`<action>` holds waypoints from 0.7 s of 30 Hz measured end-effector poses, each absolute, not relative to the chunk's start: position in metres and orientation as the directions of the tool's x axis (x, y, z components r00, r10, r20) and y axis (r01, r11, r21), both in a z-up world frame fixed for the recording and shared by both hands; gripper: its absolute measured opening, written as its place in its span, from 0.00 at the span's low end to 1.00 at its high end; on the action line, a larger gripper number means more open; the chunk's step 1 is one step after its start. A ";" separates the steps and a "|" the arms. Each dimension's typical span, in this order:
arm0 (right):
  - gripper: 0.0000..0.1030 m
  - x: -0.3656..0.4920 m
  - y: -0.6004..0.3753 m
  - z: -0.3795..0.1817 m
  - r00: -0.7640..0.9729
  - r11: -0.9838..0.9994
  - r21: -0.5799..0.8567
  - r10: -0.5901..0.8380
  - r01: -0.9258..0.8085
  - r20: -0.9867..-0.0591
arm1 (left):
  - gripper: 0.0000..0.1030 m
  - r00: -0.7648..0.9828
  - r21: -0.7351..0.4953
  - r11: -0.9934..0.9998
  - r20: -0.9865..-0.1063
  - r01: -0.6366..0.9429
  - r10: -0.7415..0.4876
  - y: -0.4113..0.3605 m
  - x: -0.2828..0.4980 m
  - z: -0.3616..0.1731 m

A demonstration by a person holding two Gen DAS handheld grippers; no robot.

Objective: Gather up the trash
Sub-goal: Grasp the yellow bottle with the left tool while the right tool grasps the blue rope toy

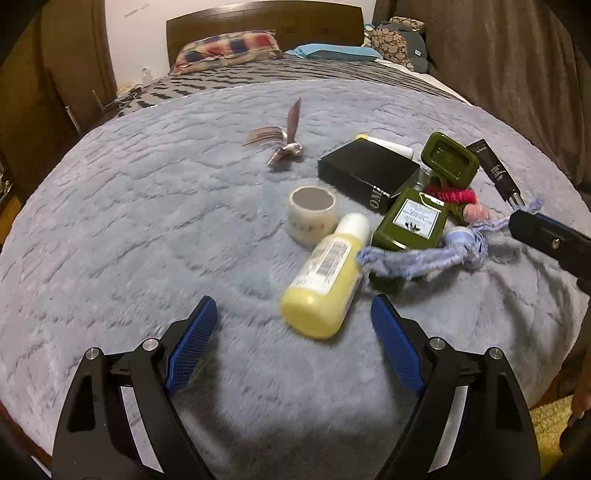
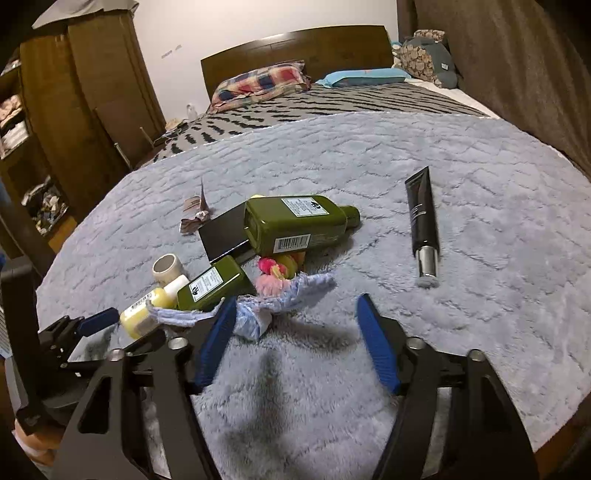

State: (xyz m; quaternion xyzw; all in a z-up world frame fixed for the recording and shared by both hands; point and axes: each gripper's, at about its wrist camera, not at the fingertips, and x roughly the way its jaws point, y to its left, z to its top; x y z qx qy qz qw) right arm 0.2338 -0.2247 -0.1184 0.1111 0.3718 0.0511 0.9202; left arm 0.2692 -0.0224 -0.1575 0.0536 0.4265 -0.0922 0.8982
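Observation:
A cluster of items lies on a grey fleece blanket (image 1: pixel 129 206). A yellow bottle (image 1: pixel 325 277) lies just ahead of my open, empty left gripper (image 1: pixel 293 314). Behind it are a tape roll (image 1: pixel 312 214), a small green bottle (image 1: pixel 410 221), a black box (image 1: pixel 365 173), a larger green bottle (image 1: pixel 448 157), a pale blue knitted cloth (image 1: pixel 424 254) and a black tube (image 1: pixel 496 170). My right gripper (image 2: pixel 295 314) is open and empty, its left finger touching the blue cloth (image 2: pixel 273 299). The yellow bottle (image 2: pixel 142 314), green bottles (image 2: pixel 295 225) and tube (image 2: pixel 423 221) also show in the right wrist view.
A crumpled brown wrapper (image 1: pixel 284 144) lies farther back on the blanket. Pillows (image 1: pixel 229 48) and a wooden headboard (image 1: pixel 266 22) are at the far end. A wooden wardrobe (image 2: pixel 74 110) stands left of the bed; a curtain (image 2: pixel 517 74) hangs at right.

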 end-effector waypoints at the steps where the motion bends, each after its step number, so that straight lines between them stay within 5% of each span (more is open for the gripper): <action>1: 0.56 0.235 -0.225 -0.120 0.717 0.969 0.246 0.180 -0.012 -0.674 | 0.78 0.617 0.013 0.977 -0.777 0.215 -0.126 -0.024 0.272 -0.158; 4: 0.36 0.239 -0.225 -0.123 0.712 0.968 0.251 0.188 -0.016 -0.676 | 0.71 0.610 0.002 0.976 -0.781 0.218 -0.135 -0.026 0.279 -0.160; 7: 0.14 0.240 -0.223 -0.123 0.715 0.970 0.241 0.196 -0.039 -0.671 | 0.52 0.598 -0.040 0.974 -0.784 0.225 -0.170 -0.025 0.284 -0.159; 9: 0.12 0.237 -0.221 -0.121 0.722 0.973 0.224 0.193 -0.054 -0.664 | 0.44 0.592 -0.056 0.971 -0.783 0.234 -0.188 -0.025 0.284 -0.158; 21: 0.06 0.201 -0.228 -0.094 0.769 0.984 0.170 0.142 -0.044 -0.623 | 0.30 0.624 0.018 0.964 -0.766 0.264 -0.157 -0.031 0.246 -0.156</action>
